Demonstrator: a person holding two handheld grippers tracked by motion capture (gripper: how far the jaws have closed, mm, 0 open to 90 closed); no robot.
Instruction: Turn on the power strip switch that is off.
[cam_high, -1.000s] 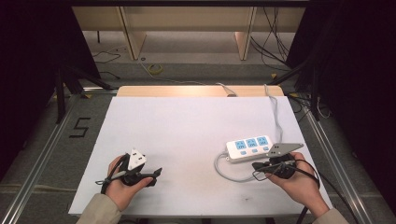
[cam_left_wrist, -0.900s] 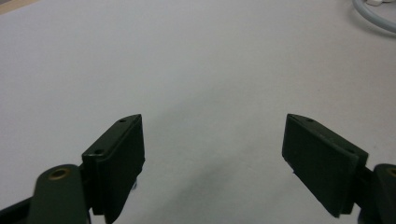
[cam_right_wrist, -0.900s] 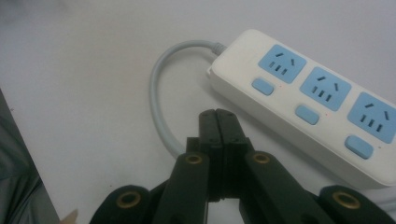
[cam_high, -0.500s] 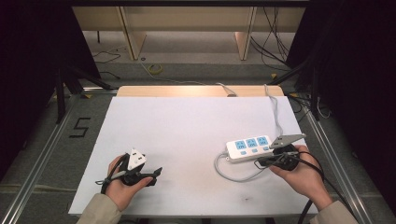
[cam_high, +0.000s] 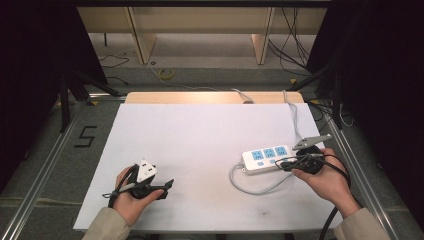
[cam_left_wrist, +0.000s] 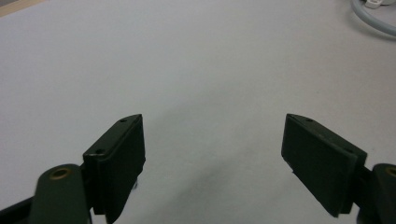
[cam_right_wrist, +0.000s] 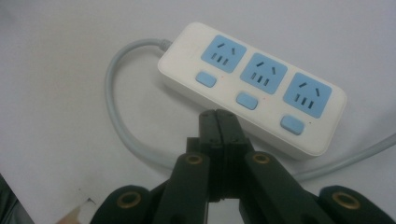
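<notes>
The white power strip (cam_high: 267, 159) with three blue sockets lies on the right part of the white worktop (cam_high: 200, 145), its grey cable (cam_high: 250, 187) looping toward the person's side. Compared with a second ago, the right gripper (cam_high: 289, 163) has moved forward and a little up: it was then nearer the worktop's front edge, and now its tips sit at the strip's near edge, by the right-hand end. In the right gripper view its jaws are pressed together with nothing between them, pointing at the strip's (cam_right_wrist: 252, 98) long side below the middle switch. The left gripper (cam_high: 161, 186) is unchanged at the front left; its jaws stand wide apart over bare worktop (cam_left_wrist: 196, 74) in the left gripper view.
</notes>
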